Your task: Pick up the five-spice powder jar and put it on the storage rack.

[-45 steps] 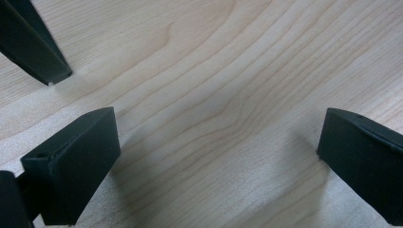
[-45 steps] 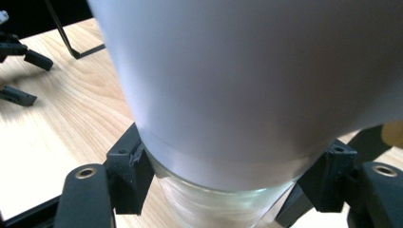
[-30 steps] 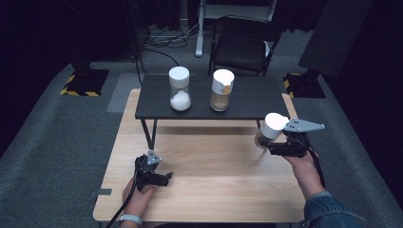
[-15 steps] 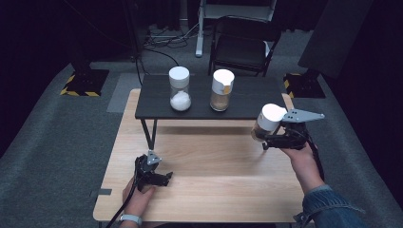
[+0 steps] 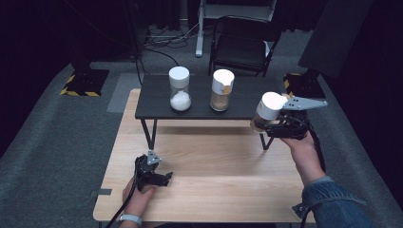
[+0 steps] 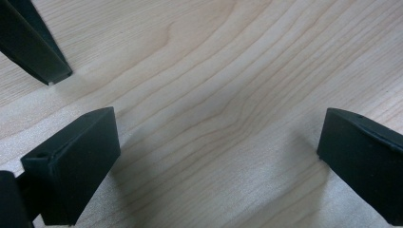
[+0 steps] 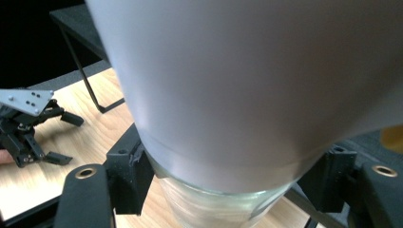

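Observation:
My right gripper (image 5: 262,124) is shut on the glass body of a white-lidded jar (image 5: 267,108) and holds it tilted in the air at the right end of the black shelf (image 5: 247,102). In the right gripper view the jar's white lid (image 7: 247,71) looms close, and a black pad (image 7: 130,171) presses each side of the glass below it. My left gripper (image 5: 163,178) rests on the wooden table (image 5: 223,175) near the front left, open; in its own view bare wood lies between the wide-apart fingers (image 6: 76,161).
On the shelf stand a jar of white powder (image 5: 180,90) and a jar of brown powder (image 5: 222,91), both white-lidded. A shelf leg (image 6: 35,45) comes down close to the left gripper. A black chair (image 5: 244,42) stands behind the table.
My right gripper has risen with the jar and drifted slightly left toward the shelf's right end. The left gripper has stayed put.

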